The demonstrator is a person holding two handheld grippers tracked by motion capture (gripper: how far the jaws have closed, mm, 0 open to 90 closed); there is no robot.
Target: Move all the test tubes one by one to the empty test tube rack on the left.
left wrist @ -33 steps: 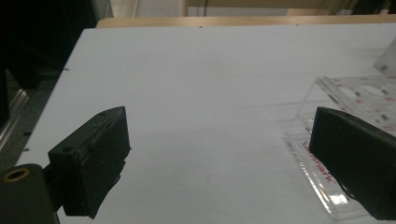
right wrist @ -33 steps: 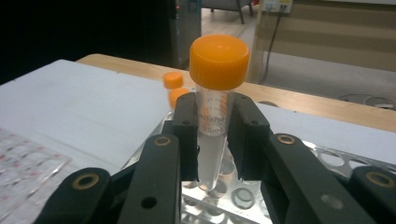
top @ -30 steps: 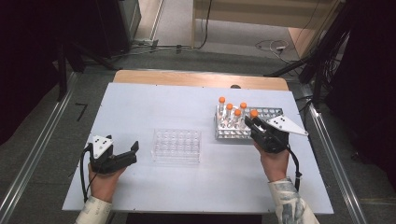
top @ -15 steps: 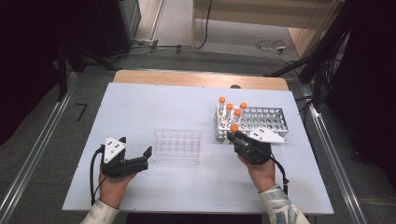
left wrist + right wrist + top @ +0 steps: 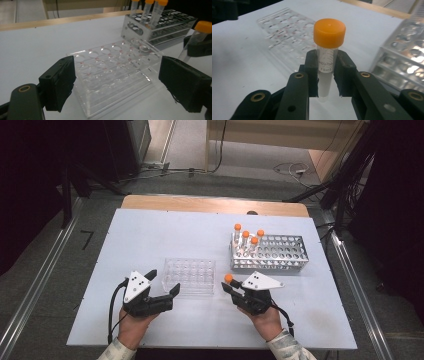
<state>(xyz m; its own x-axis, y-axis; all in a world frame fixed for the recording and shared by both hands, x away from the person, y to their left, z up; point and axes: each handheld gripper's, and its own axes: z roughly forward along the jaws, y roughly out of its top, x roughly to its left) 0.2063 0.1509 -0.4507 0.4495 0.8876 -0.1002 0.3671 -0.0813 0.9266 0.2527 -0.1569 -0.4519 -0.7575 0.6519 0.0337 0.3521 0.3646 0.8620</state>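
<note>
A clear plastic tube rack (image 5: pixel 190 276) lies at the table's middle. My left gripper (image 5: pixel 163 282) is at its front left corner. In the left gripper view the clear rack (image 5: pixel 112 72) lies between and beyond the left gripper (image 5: pixel 120 86); the jaws have just been closing but stand wide, and neither pad presses on it. My right gripper (image 5: pixel 230 287) is shut on an orange-capped tube (image 5: pixel 228 279) just right of the clear rack. In the right gripper view the tube (image 5: pixel 327 47) stands upright in the right gripper (image 5: pixel 327 72).
A metal tube rack (image 5: pixel 280 255) stands at the back right with several orange-capped tubes (image 5: pixel 245 236) in its left end. It also appears as the metal rack (image 5: pixel 160 27) and the metal rack (image 5: pixel 407 62). The white table (image 5: pixel 150 235) ends in a wooden strip at the back.
My right gripper has come away from the metal rack, forward, left and lower, carrying the tube. My left gripper has moved right up to the clear rack.
</note>
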